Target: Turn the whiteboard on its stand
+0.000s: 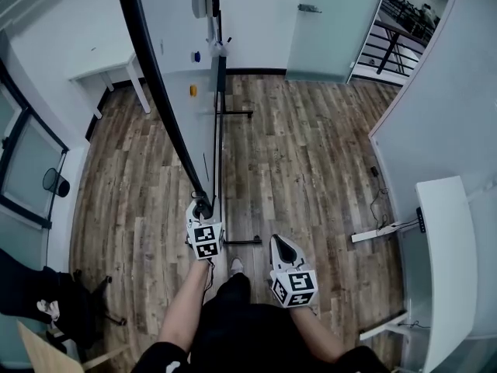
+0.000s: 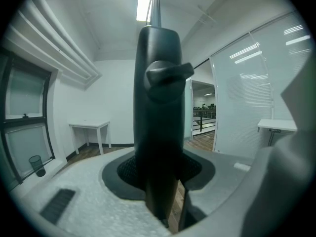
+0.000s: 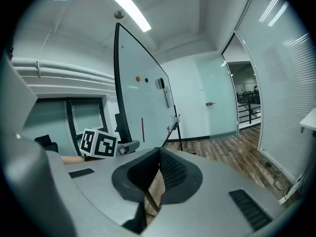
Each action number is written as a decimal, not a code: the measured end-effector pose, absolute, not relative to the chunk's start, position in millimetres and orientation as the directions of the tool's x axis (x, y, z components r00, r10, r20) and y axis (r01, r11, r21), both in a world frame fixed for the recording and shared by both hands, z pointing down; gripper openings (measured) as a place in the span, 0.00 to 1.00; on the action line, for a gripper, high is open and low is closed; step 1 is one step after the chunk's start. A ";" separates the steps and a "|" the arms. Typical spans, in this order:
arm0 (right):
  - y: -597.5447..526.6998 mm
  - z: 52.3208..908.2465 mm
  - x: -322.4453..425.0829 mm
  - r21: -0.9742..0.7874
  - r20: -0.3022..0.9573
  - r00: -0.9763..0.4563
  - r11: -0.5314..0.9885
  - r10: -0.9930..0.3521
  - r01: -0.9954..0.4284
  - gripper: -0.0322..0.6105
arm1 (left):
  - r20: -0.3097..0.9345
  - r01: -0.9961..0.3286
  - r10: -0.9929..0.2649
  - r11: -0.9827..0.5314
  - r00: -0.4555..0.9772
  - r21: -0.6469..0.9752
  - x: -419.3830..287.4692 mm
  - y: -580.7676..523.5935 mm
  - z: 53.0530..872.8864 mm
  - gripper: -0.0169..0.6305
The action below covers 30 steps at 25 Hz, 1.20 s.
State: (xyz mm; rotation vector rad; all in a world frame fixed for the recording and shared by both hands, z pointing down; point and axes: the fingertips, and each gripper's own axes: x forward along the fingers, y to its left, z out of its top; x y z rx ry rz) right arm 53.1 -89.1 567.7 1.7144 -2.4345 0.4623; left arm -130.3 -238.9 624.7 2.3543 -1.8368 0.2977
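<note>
The whiteboard (image 1: 172, 29) stands edge-on to me in the head view, its black frame (image 1: 167, 99) running from the top of the picture down to my left gripper (image 1: 203, 207). That gripper is shut on the frame's near edge; in the left gripper view the black frame bar (image 2: 159, 98) fills the space between the pads. The stand's black legs and feet (image 1: 221, 84) rest on the wood floor. My right gripper (image 1: 281, 243) hangs free to the right of the board, jaws together with nothing in them. In the right gripper view the whiteboard (image 3: 140, 100) rises at left, beside the left gripper's marker cube (image 3: 98, 143).
A white table (image 1: 101, 72) stands at the far left wall and a white desk (image 1: 446, 247) at the right, with a power strip (image 1: 377, 230) and cables on the floor by it. A bin (image 1: 56, 181) sits by the left window. A glass door (image 1: 334, 22) lies ahead.
</note>
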 end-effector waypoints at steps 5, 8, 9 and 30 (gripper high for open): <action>-31.6 570.0 52.2 -0.177 0.265 -0.358 0.320 -0.895 -0.931 0.07 | 0.218 -0.973 -0.950 -0.231 0.223 -0.011 -131.2 -194.0 628.6 0.29; 4.9 573.0 52.5 -0.176 0.262 -0.363 0.325 -0.894 -0.929 0.07 | 0.209 -0.973 -0.952 -0.229 0.222 -0.008 -130.9 -171.6 629.4 0.29; 16.3 573.4 53.8 -0.175 0.261 -0.364 0.327 -0.894 -0.929 0.07 | 0.207 -0.973 -0.953 -0.229 0.223 -0.004 -129.1 -164.7 628.5 0.29; 157.7 566.7 67.4 -0.227 0.279 -0.404 0.348 -0.871 -0.909 0.07 | 0.268 -0.971 -0.937 -0.237 0.226 -0.010 -116.0 -41.9 629.7 0.29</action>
